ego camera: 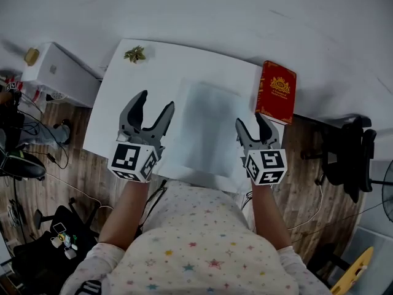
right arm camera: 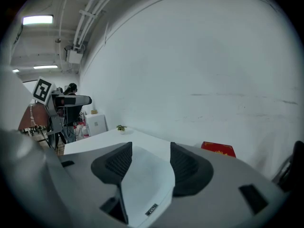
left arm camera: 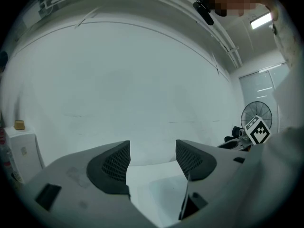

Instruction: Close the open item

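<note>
Over the white table (ego camera: pixel 116 112) in the head view, the left gripper (ego camera: pixel 155 101) and right gripper (ego camera: pixel 252 120) hover empty. A red book (ego camera: pixel 276 91) lies at the far right corner, its gold emblem unreadable; whether it is open is unclear. Left gripper view: jaws parted, holding nothing. Right gripper view: jaws parted above a pale sheet (right arm camera: pixel 142 179), whose small edge tag (right arm camera: pixel 151 210) is illegible.

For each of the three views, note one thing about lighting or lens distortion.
Head view: dim, even light with darker corners; the red box stands out on the white table. Left gripper view: fisheye circle, black corners, bowed wall lines, a glaring ceiling lamp. Right gripper view: same bowing, a bright strip light at upper left.
</note>
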### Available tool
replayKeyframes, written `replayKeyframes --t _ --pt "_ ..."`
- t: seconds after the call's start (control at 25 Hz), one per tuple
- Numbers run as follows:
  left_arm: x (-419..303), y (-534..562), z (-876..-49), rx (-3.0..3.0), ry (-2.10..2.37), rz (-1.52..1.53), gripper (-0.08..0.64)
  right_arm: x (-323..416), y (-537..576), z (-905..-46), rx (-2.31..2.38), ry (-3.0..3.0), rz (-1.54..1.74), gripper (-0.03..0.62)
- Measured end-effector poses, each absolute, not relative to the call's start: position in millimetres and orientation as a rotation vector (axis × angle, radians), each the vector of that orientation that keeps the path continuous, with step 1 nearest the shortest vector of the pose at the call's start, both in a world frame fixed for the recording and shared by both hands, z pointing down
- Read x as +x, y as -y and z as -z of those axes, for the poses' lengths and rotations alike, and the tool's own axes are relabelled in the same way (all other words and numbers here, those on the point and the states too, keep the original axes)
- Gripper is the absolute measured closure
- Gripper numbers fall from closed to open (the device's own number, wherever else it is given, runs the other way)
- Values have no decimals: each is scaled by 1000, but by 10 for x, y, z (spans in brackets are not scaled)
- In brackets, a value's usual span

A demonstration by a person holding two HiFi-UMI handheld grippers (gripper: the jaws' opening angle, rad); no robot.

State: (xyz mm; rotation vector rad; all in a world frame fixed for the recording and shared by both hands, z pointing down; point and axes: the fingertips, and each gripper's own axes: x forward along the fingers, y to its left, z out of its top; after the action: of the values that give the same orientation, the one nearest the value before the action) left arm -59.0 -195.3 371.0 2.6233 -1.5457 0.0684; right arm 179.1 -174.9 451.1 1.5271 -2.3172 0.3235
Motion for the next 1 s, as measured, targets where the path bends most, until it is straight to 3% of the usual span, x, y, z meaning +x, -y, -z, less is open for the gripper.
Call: replayKeyframes --t 0.16,0.32,0.6,1.0 --pt "-591 1944 -3613 2637 1552 -39 281 1732 1734 -4340 1514 2338 -268 365" --pt "-613 1932 -3525 2642 1551 -10 286 1676 1698 -4128 1521 2373 -216 439" --pt "-582 1856 -3357 2705 1528 24 462 1670 1636 -3728 1581 2440 -126 527" --pt "-523 1834 -3167 2757 1501 72 531 1639 1579 -3224 1655 2529 7 587"
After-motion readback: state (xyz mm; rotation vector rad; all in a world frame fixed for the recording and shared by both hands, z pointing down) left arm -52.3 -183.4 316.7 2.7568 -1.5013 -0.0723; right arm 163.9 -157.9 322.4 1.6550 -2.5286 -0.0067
